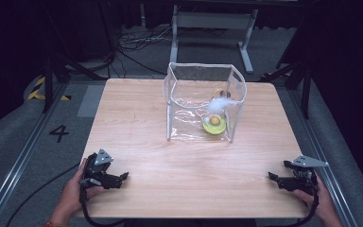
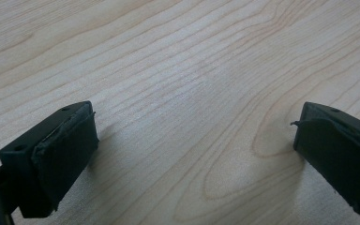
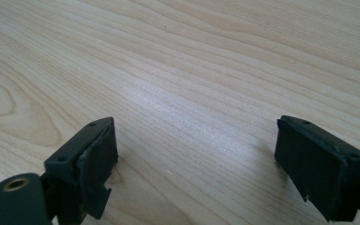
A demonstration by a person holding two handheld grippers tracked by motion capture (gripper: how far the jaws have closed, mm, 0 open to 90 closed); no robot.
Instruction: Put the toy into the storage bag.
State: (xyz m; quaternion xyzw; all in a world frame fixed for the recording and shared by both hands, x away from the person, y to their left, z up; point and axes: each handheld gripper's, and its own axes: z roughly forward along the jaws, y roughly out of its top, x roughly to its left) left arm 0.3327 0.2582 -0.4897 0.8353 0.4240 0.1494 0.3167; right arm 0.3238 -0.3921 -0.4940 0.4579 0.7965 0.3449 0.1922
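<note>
View from above the table [image 1: 137, 118]. A clear plastic bag [image 1: 203, 101] stands open-topped at about 12 o'clock from the table's middle, toward the far edge. Inside it, near its 5 o'clock corner, a yellow-green dish [image 1: 214, 126] lies on the bag's floor with a small round ball [image 1: 214, 120] on it and a white feather [image 1: 220, 104] rising just above. The left hand-held gripper [image 1: 122, 178] rests at 7 o'clock by the near edge, the right hand-held gripper [image 1: 273, 178] at 5 o'clock; both are well apart from the bag. In each gripper view the two black jaws stand wide apart over bare wood, with nothing between them. Judged step: both tools are parked, empty, before a reach toward the bag. To do it well, one gripper would likely steady the bag's soft wall or rim while the other enters from above, jaws kept open, descending straight over the dish so the flimsy sides are not pushed over.
</note>
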